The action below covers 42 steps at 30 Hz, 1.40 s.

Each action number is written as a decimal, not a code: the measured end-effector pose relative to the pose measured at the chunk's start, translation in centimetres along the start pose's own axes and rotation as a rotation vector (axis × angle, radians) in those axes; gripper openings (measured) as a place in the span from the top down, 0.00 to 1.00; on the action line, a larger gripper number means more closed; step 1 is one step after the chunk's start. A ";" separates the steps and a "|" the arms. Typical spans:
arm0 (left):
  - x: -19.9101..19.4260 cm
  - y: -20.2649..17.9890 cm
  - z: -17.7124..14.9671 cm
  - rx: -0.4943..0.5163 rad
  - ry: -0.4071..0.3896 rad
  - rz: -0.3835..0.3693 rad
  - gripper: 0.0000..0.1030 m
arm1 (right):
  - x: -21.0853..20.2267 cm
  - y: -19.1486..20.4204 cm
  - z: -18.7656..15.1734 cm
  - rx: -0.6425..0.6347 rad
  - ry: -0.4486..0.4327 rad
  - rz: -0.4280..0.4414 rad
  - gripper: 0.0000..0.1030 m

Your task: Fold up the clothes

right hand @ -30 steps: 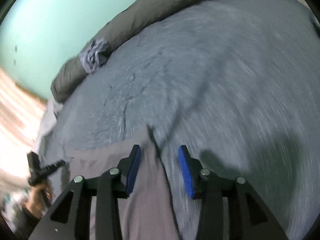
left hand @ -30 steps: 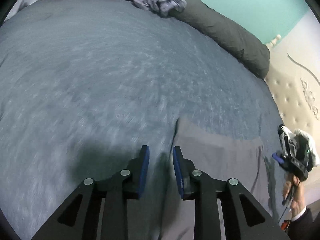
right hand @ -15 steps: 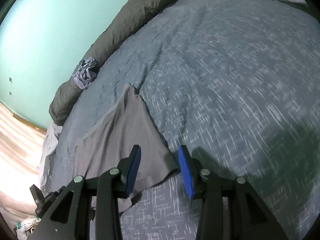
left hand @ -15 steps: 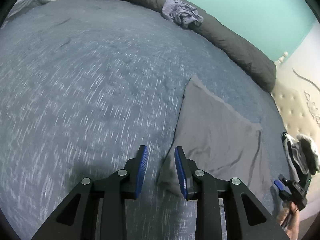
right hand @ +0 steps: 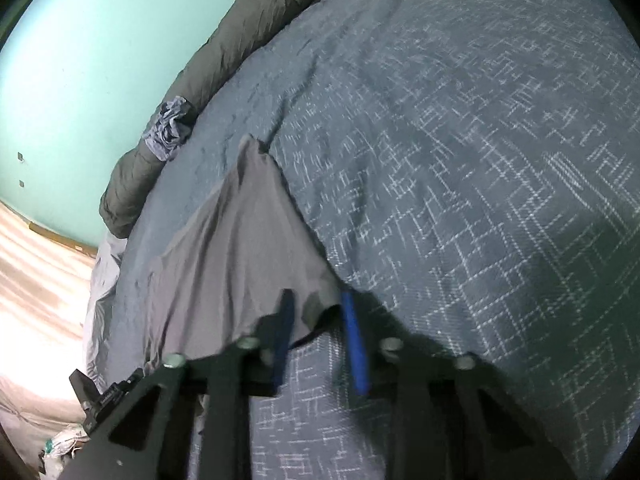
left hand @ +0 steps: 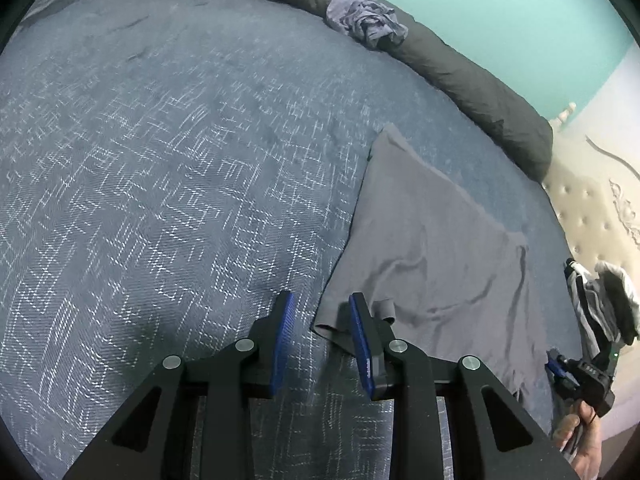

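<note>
Bed [left hand: 160, 160]: blue patterned cover fills both views.
Grey garment [left hand: 432, 248]: lies flat near your edge of the bed.
Your left gripper [left hand: 322, 330]: jaws apart, beside one near corner.
Your right gripper [right hand: 318, 322]: jaws just closing, other corner between them.

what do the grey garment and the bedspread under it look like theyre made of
Grey garment: likely a thin, matte knit such as cotton jersey; it lies limp with soft creases and no sheen.
Bedspread: seemingly a thicker woven fabric, matte blue with pale broken crosshatch lines in the weave; the fibre cannot be told.
</note>
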State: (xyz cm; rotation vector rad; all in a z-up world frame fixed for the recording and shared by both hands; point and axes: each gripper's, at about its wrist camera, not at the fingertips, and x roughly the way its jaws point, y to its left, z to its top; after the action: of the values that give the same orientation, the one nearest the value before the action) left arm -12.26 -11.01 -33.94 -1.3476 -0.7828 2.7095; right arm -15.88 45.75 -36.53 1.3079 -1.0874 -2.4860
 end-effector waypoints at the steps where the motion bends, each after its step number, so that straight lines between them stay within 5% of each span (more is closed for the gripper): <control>1: -0.1 0.1 -0.1 0.001 -0.001 0.003 0.71 | 0.1 -0.2 0.0 0.011 0.003 0.006 0.93; 4: -0.2 0.5 -0.4 -0.004 -0.004 0.013 0.88 | 0.0 -0.2 -0.2 0.008 0.003 -0.004 0.97; 8: -1.2 1.6 -0.8 -0.034 -0.005 -0.015 0.97 | -0.2 -0.3 -0.1 0.026 -0.010 0.023 0.98; 17: -2.1 2.8 -0.2 -0.042 -0.039 0.001 0.98 | -1.7 -1.9 0.9 0.084 -0.075 0.023 0.99; 32: -2.5 3.1 -1.1 0.000 -0.011 0.042 0.96 | -1.3 -1.2 0.8 0.071 -0.045 0.010 0.97; 37: -4.3 2.3 -1.4 0.017 -0.058 0.062 0.83 | -2.0 -1.0 0.8 0.067 -0.071 -0.001 0.95; 42: -4.6 0.2 -2.7 0.096 -0.029 0.027 0.83 | -2.5 -1.1 1.0 0.074 -0.089 0.000 0.95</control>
State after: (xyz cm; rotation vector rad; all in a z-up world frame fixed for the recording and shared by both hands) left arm -7.27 -11.09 -31.94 -1.3109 -0.6319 2.7542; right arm -14.86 48.09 -35.23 1.2258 -1.2094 -2.5498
